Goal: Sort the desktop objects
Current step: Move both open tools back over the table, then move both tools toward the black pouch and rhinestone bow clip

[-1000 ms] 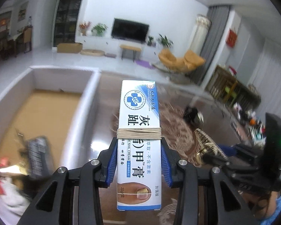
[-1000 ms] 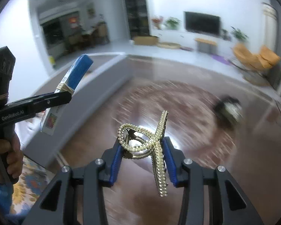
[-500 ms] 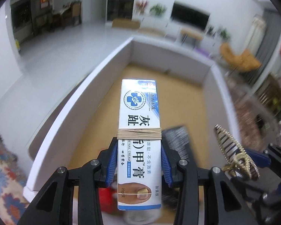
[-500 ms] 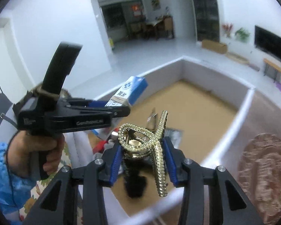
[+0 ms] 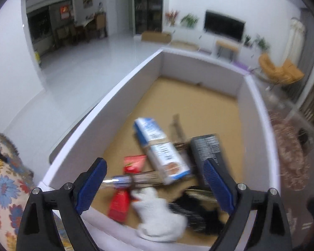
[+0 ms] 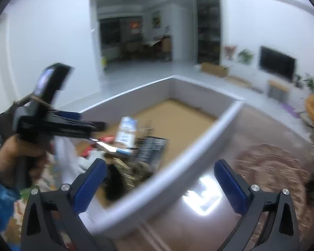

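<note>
My left gripper [image 5: 155, 186] is open and empty above the near end of a white-walled box [image 5: 106, 100] with a brown floor. The blue-and-white nail cream carton [image 5: 161, 148] lies tilted in the box on top of other items. My right gripper [image 6: 160, 185] is open and empty over the box's right wall [image 6: 178, 163]. The gold hair claw [image 6: 136, 168] shows blurred among the pile inside the box. The carton also shows in the right wrist view [image 6: 126, 135], beside the left gripper body [image 6: 52, 121].
In the box lie a dark comb-like brush [image 5: 207, 148], red packets [image 5: 120, 205], a white soft item [image 5: 159, 211], a black furry item [image 5: 201, 213] and a pen-like stick [image 5: 134, 178]. A patterned cloth [image 5: 6, 177] lies left. A round rug [image 6: 278, 167] lies right.
Both grippers have opened. The carton dropped from the left gripper into the box, and the gold hair claw left the right gripper and lies in the box's pile.
</note>
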Available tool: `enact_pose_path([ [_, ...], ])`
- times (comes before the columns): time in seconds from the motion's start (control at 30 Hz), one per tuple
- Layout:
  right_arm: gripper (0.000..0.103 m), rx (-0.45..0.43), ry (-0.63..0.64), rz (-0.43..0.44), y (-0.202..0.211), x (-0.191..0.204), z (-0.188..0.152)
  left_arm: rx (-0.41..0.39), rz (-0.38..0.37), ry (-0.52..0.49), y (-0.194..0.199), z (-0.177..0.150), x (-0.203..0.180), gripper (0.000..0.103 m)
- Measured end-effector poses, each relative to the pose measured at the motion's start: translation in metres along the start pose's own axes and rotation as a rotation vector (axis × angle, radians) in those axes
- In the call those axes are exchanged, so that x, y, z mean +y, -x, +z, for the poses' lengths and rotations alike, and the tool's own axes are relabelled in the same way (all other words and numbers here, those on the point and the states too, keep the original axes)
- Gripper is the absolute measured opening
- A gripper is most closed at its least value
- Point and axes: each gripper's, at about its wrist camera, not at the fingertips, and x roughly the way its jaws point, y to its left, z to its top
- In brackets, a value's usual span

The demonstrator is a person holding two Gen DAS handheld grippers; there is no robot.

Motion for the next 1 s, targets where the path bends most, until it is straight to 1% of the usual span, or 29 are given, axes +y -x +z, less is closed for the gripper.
enact_pose_path([
  [0.1,0.103,0.022,-0.036,-0.096,0.019,-0.041,-0.027,-0.057,-0.097,-0.028,0.027,0.0,-0.032,0.094],
  [0.13,0.103,0.042,-0.048,-0.133,0.023,-0.055,-0.039,-0.074,-0.151,-0.05,0.038,-0.003,-0.051,0.094],
  [0.2,0.103,0.097,-0.089,-0.21,0.028,-0.088,-0.067,-0.089,-0.229,-0.09,0.057,-0.007,-0.079,0.094],
  [0.27,0.103,0.149,-0.169,-0.278,0.038,-0.126,-0.101,-0.099,-0.316,-0.143,0.069,-0.009,-0.119,0.094],
  [0.3,0.103,0.166,-0.215,-0.304,0.043,-0.144,-0.116,-0.101,-0.357,-0.169,0.078,-0.013,-0.138,0.097],
  [0.33,0.103,0.181,-0.266,-0.333,0.05,-0.162,-0.132,-0.095,-0.416,-0.209,0.085,-0.02,-0.165,0.1],
  [0.37,0.103,0.191,-0.318,-0.369,0.059,-0.18,-0.147,-0.085,-0.448,-0.233,0.083,-0.022,-0.183,0.103],
  [0.43,0.103,0.21,-0.397,-0.44,0.078,-0.215,-0.17,-0.044,-0.517,-0.295,0.078,-0.038,-0.229,0.103],
  [0.53,0.103,0.256,-0.465,-0.52,0.094,-0.253,-0.193,0.028,-0.535,-0.361,0.056,-0.06,-0.28,0.103],
  [0.6,0.103,0.28,-0.507,-0.551,0.098,-0.273,-0.202,0.075,-0.534,-0.402,0.027,-0.077,-0.314,0.103],
  [0.63,0.103,0.284,-0.525,-0.559,0.1,-0.278,-0.209,0.085,-0.523,-0.418,0.015,-0.083,-0.323,0.103],
  [0.67,0.103,0.285,-0.543,-0.563,0.101,-0.284,-0.215,0.096,-0.493,-0.437,-0.001,-0.089,-0.339,0.103],
  [0.73,0.103,0.284,-0.573,-0.568,0.103,-0.296,-0.221,0.124,-0.454,-0.441,-0.026,-0.093,-0.355,0.103],
  [0.8,0.103,0.275,-0.583,-0.571,0.107,-0.298,-0.224,0.152,-0.447,-0.421,-0.048,-0.09,-0.367,0.103],
  [0.87,0.103,0.273,-0.585,-0.574,0.108,-0.303,-0.225,0.154,-0.436,-0.418,-0.062,-0.09,-0.377,0.103],
  [1.0,0.103,0.277,-0.606,-0.584,0.109,-0.314,-0.23,0.138,-0.397,-0.453,-0.072,-0.092,-0.393,0.103],
])
